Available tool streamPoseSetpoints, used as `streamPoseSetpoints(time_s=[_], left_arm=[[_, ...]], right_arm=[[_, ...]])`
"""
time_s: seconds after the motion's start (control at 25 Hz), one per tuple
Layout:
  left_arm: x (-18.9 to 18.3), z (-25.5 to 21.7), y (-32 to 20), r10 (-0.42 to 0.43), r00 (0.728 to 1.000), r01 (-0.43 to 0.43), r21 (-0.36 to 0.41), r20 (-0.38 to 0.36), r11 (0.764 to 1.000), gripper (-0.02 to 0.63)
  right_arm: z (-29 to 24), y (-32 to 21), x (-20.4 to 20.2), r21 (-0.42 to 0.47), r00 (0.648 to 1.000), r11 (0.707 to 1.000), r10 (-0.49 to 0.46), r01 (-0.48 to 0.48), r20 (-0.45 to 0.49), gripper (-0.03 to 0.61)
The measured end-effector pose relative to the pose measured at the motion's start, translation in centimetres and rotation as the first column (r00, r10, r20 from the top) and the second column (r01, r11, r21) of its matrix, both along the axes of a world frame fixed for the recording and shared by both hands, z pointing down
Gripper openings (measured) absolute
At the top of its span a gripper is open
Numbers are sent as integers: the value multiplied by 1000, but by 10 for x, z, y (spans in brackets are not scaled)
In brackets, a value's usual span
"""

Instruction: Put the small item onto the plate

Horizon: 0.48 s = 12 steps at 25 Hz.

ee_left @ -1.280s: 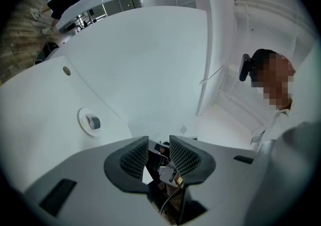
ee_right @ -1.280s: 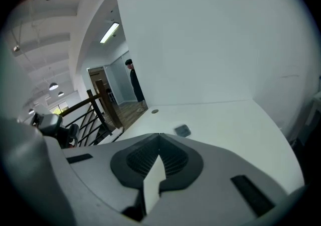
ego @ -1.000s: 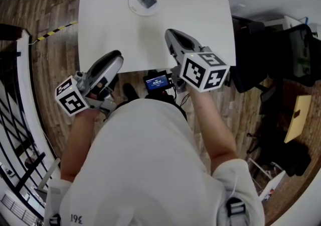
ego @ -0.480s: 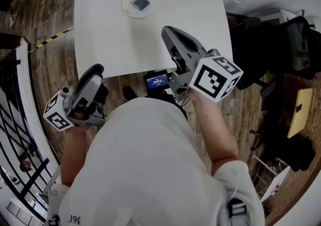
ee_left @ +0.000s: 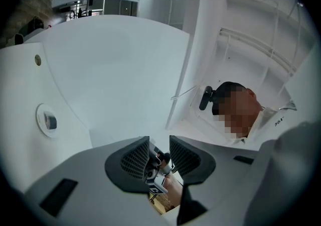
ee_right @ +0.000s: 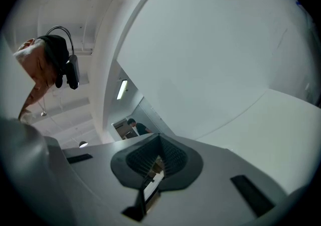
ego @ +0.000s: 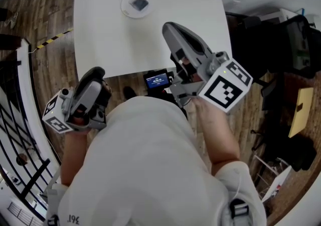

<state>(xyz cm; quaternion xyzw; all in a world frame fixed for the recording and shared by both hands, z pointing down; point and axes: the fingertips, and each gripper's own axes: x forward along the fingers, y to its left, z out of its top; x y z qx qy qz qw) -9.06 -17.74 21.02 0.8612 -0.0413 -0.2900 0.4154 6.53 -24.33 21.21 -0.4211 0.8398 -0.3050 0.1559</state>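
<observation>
Left gripper [ee_left: 159,145] released: jaws apart, nothing between. Item [ego: 139,3] already lies on plate [ego: 126,11], well ahead of both tools. Right gripper [ee_right: 158,158] clenched, empty. We judge placing done; next, only keep clear.

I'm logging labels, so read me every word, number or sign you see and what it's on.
The small screen by the table edge: lit characters, too small to read.
The shirt: dark print, too blurred to read.
The left gripper and right gripper: square markers only, no words.
</observation>
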Motion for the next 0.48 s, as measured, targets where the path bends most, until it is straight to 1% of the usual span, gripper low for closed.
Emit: streamPoseSetpoints(time_s=[0.24, 0.48], left_arm=[[0, 4, 0, 3, 1000, -3, -12, 10, 1000, 124], [1, 6, 1, 13, 1000, -13, -22, 12, 1000, 124]], right_arm=[[9, 2, 2, -20, 1000, 1000, 13, -13, -16, 2], [10, 3, 2, -17, 999, 1000, 19, -19, -26, 2]])
